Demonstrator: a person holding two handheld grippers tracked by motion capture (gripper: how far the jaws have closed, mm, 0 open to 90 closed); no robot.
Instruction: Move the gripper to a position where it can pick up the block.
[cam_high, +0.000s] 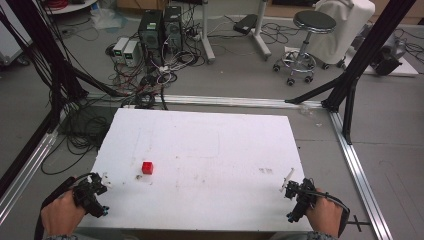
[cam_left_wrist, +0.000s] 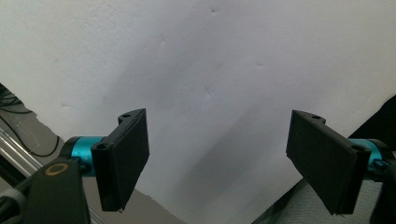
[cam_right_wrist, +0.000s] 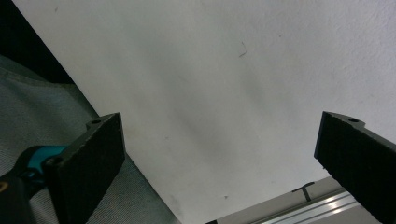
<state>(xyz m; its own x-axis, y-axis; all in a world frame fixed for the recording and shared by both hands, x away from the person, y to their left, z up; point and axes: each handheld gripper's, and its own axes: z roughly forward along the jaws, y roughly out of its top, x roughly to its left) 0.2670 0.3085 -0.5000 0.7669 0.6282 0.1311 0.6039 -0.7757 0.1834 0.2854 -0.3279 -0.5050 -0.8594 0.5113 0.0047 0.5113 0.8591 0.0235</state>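
Left tool (cam_high: 98, 189) spread, empty, near-left desk (cam_high: 225, 145) corner | right tool (cam_high: 295, 191) spread, empty, near-right | small red cube (cam_high: 147, 167) looks light, rigid; pinch opposite flat faces

Forearms (cam_high: 60, 220) cut off at bottom edge.

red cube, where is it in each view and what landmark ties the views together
High view: the red cube sits on the white table, left of middle, ahead of the left gripper.
Left gripper view: not in it; bare table top between open jaws.
Right gripper view: not in it; bare table top between open jaws.
Shared landmark: the white table top and its near edge.
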